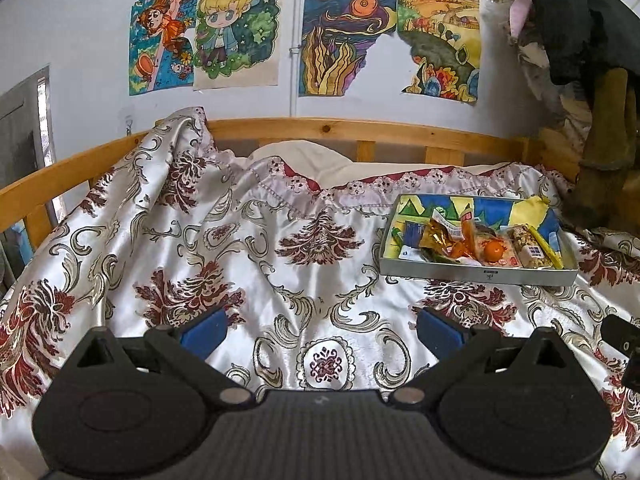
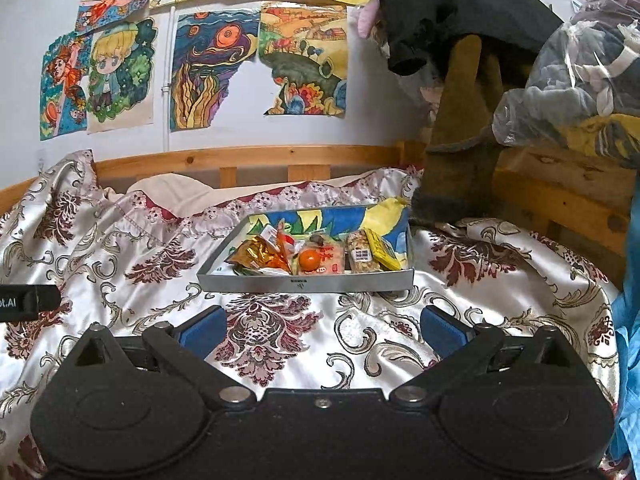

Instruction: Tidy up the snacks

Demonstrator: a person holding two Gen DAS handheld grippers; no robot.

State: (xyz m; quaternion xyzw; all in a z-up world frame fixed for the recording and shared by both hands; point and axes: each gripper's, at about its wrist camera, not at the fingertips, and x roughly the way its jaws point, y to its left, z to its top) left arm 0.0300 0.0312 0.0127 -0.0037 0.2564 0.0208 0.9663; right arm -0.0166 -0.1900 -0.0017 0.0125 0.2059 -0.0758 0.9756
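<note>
1 shallow grey box [image 2: 308, 282] sits on the bed, on a shiny white bedspread [image 2: 120, 248] patterned with dark red and grey scrolls. The box is lined with a blue, yellow and green drawing, and the snacks lie bunched along its near wall. About 5 packets can be counted: 1 crinkled gold foil pouch [image 2: 256, 254] at the left, 1 clear packet with orange pieces [image 2: 282, 258] just beside it, 1 packet showing a round orange fruit [image 2: 310, 260] in the middle, 1 clear bag of pale nutty pieces [image 2: 362, 256] carrying a small white-and-blue sticker, and 1 flat yellow packet [image 2: 384, 254] leaning at the right end. A small dark mark sits on the box's front wall; its writing is too small to read, as is the print on the packets.

The left hand-held gripper [image 1: 322, 330] hovers over the bedspread with its 2 blue-padded fingers [image 1: 204, 330] spread wide and nothing between them; the box [image 1: 478, 274] lies ahead and to its right. The right hand-held gripper [image 2: 324, 330] is likewise spread wide and empty, facing the box directly. At the left edge of the right wrist view, a black part bears the letters "ot.AI".

Behind the bed runs 1 wooden rail [image 2: 256, 158], and about 7 coloured drawings [image 2: 212, 68] hang on the white wall.
</note>
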